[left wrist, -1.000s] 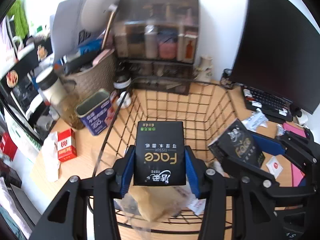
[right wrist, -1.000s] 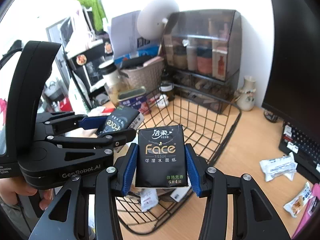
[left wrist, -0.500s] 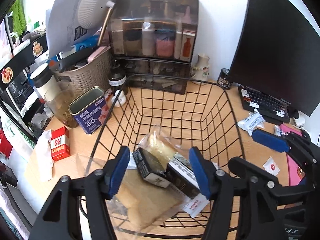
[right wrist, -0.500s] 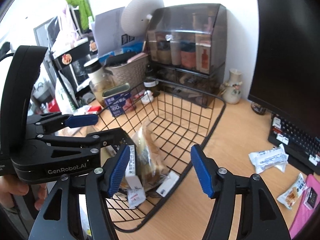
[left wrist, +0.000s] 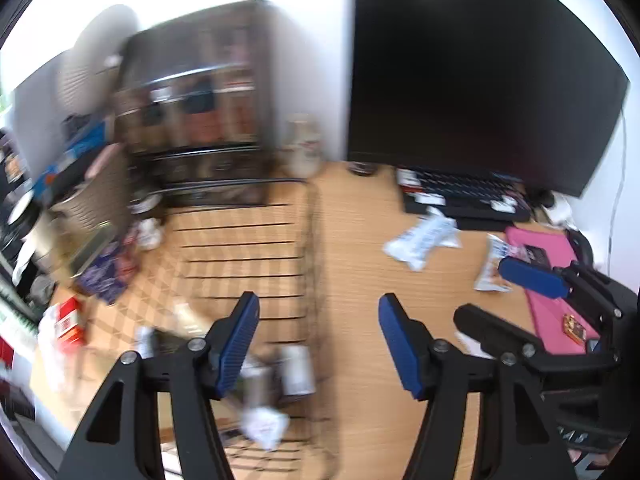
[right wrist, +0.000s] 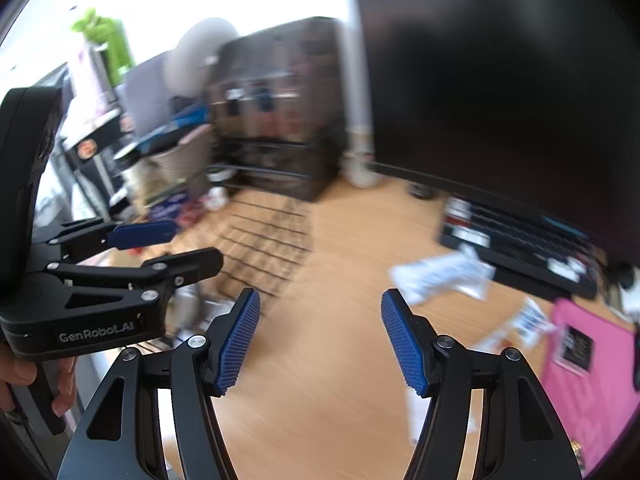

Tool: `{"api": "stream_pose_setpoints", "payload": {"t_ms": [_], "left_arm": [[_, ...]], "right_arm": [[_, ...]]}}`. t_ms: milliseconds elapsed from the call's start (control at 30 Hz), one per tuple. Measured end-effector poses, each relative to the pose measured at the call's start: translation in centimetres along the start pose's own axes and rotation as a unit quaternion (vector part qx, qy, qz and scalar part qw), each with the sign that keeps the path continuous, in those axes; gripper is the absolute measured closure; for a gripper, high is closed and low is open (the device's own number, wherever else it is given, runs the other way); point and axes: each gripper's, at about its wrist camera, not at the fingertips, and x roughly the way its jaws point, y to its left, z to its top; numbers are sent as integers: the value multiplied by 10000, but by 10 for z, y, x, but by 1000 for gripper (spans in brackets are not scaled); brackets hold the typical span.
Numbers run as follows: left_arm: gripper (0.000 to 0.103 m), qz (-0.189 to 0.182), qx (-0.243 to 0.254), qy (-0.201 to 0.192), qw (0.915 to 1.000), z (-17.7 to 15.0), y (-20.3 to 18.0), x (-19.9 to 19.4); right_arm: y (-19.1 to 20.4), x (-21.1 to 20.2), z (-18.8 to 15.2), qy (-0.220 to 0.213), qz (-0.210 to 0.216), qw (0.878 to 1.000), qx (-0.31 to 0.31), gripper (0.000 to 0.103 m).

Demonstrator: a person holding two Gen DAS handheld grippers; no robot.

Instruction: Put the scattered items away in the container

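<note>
Blue-padded hand-held gripper (right wrist: 320, 336) tilted down, open.

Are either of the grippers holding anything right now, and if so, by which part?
Nothing is held. The left gripper and the right gripper both have open jaws with only wooden desk between them.

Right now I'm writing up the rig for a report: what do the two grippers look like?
Both are alike. The right gripper has black angular linkage arms with silver pivot screws and two fingers faced with blue cross-hatched pads. The left gripper has the same black frame and blue pads; seen from the right wrist, its body carries white "GenRobot.AI" lettering. A hand grips its handle. No cables show.
</note>
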Motion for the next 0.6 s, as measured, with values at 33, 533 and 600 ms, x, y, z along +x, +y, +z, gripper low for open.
{"api": "stream_pose_setpoints", "payload": {"t_ms": [33, 533, 600], "left_arm": [[35, -61, 85, 36, 9999, 1, -11, 5], [35, -649, 704, 608, 9935, 28, -118, 114], [35, -677, 675, 674, 9931, 33, -119, 129]], "right_arm": [[-12, -3, -4, 24, -80, 9999, 84, 40], [-155, 5, -46, 499, -1175, 9872, 957, 40], [-163, 15, -46, 593, -1232, 9856, 997, 40]]}}
